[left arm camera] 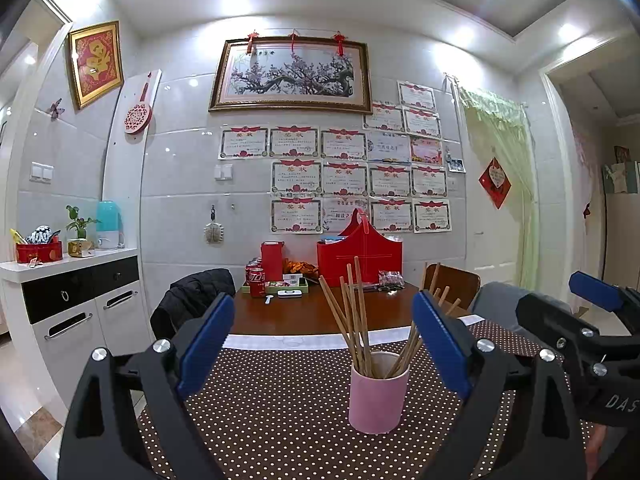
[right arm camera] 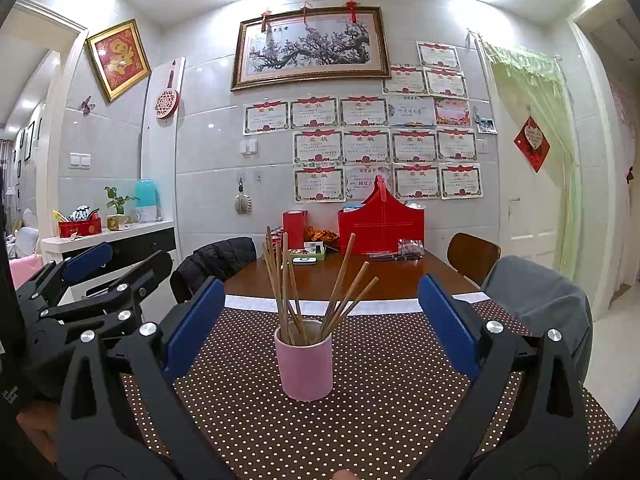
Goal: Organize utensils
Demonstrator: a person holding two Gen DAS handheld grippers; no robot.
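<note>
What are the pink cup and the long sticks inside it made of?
The pink cup looks like matte ceramic or plastic: smooth, evenly coloured, no shine. I can't tell which. The chopsticks look like bamboo or wood: thin, straight, pale brown, dull surface. The dotted cloth under the cup appears to be printed fabric.

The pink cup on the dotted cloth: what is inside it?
The pink cup holds wooden chopsticks, fanned out in two leaning bunches above its rim. Their lower ends and the cup's bottom are hidden by its wall, so anything else inside cannot be seen.
</note>
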